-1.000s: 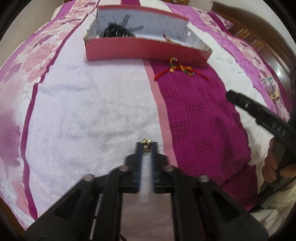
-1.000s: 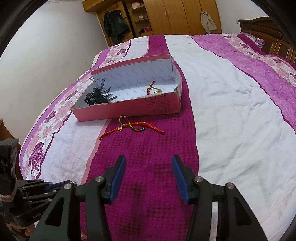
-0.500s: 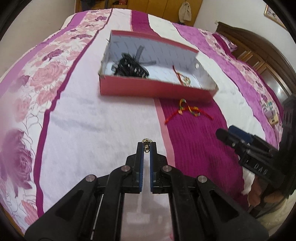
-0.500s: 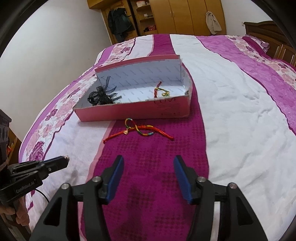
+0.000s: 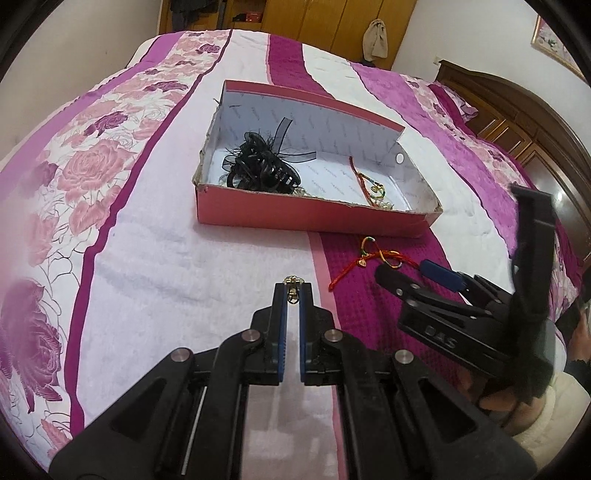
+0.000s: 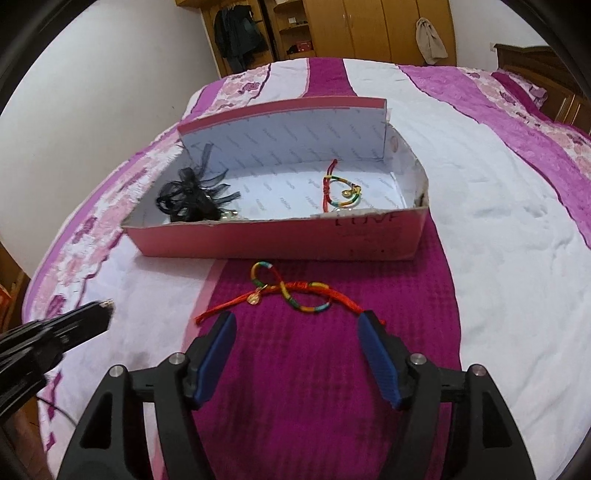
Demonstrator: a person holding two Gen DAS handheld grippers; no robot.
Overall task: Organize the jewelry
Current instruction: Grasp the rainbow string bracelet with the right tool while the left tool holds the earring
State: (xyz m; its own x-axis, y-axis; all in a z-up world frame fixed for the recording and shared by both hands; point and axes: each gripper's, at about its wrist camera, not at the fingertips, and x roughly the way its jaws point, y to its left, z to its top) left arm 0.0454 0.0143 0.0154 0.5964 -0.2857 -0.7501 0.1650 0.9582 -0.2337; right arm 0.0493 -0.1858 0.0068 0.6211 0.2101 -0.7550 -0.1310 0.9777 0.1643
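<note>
on the waffle-knit magenta stripe of the bedspread (image 6: 314,387) — right gripper (image 6: 297,325) spread wide, grasping nothing, over the braided rainbow-and-red cord bracelet (image 6: 295,293). left gripper (image 5: 292,291) clenched on a small gold trinket (image 5: 293,290), short of the pink cardboard box (image 5: 314,214) — black tulle hair clip (image 5: 260,166) inside.

Left wrist cam is held low over the bedspread (image 5: 155,258), aimed fwd along the left gripper (image 5: 292,291) toward the pink box (image 5: 306,218), mid-distance. Right wrist cam is set lower and nearer, facing the box (image 6: 280,240) front-on past the right gripper (image 6: 297,328). Shared by both: box, red cord bracelet (image 5: 373,258) (image 6: 291,295), wardrobe (image 5: 332,26) (image 6: 369,29). Each gripper is caught in the other's view (image 5: 421,277) (image 6: 105,306).
</note>
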